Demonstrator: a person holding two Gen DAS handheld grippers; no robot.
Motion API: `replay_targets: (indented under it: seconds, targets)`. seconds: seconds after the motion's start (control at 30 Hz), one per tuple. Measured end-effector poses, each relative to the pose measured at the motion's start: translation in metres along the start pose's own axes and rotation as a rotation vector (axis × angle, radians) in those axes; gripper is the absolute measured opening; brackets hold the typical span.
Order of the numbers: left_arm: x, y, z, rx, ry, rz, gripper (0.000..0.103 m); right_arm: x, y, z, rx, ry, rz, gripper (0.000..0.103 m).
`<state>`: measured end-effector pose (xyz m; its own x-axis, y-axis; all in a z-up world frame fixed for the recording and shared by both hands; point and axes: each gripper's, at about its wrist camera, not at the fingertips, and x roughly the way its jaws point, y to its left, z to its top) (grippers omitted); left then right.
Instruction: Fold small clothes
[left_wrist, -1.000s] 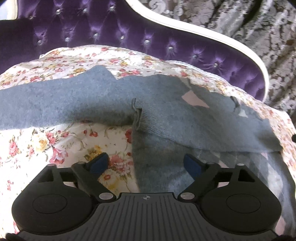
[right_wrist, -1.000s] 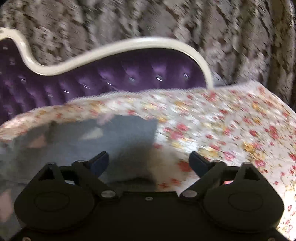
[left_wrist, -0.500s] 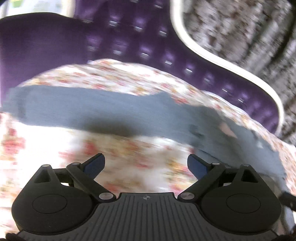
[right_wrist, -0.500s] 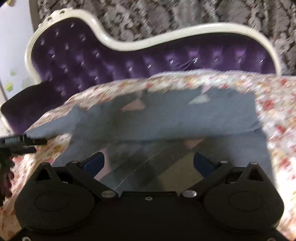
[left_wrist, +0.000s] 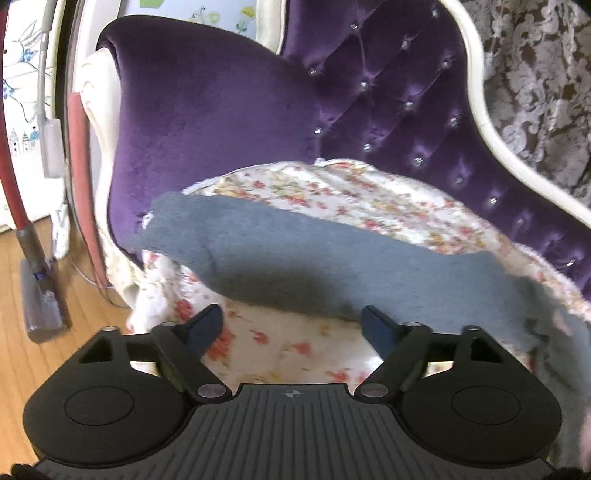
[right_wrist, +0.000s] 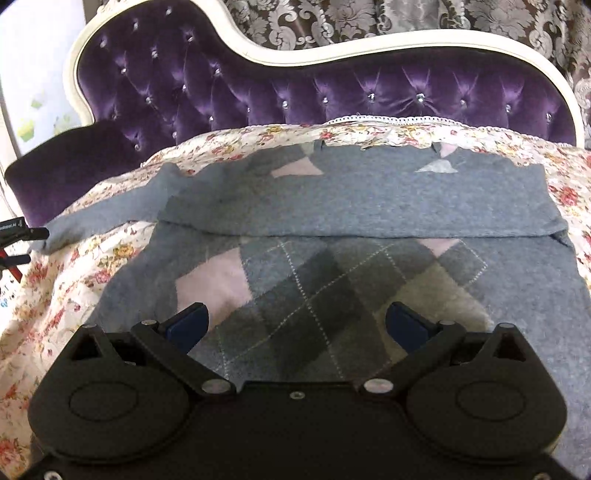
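Both my hand-held grippers gape, holding nothing — the left (left_wrist: 291, 325) over the sweater's (right_wrist: 369, 206) outstretched sleeve (left_wrist: 295, 254), the right (right_wrist: 295, 325) above its argyle front.

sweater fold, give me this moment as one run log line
left gripper: open, empty, above sleeve | right gripper: open, empty, over sweater | sleeve stretched out, unfolded | surface: floral cover

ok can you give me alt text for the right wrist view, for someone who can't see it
A grey knitted argyle sweater with pink and dark diamonds lies on a floral quilt, its top part folded down and one sleeve stretched out to the left. The open right gripper hovers over its lower half, holding nothing, with a tufted purple velvet sofa back behind.
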<state>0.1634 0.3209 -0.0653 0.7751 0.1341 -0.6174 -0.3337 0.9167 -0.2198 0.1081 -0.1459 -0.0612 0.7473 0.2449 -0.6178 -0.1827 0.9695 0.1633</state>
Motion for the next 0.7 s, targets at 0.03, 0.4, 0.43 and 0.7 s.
replay_targets:
  seconds: [0.03,0.4,0.43,0.7]
  targets:
    - [0.003,0.005,0.000,-0.007,0.004,0.003,0.072,0.001,0.001,0.000,-0.006,0.001,-0.002,0.103]
    - [0.025,0.034,0.006,-0.123,-0.018,-0.022,0.065,0.006,0.006,-0.001,-0.047,0.013,-0.016,0.103]
    - [0.025,0.035,0.008,-0.127,-0.025,-0.023,0.062,0.006,0.006,-0.001,-0.051,0.013,-0.017,0.103]
    - [0.039,0.040,0.031,-0.182,-0.038,-0.031,0.056,0.008,0.008,-0.002,-0.064,0.016,-0.020,0.103]
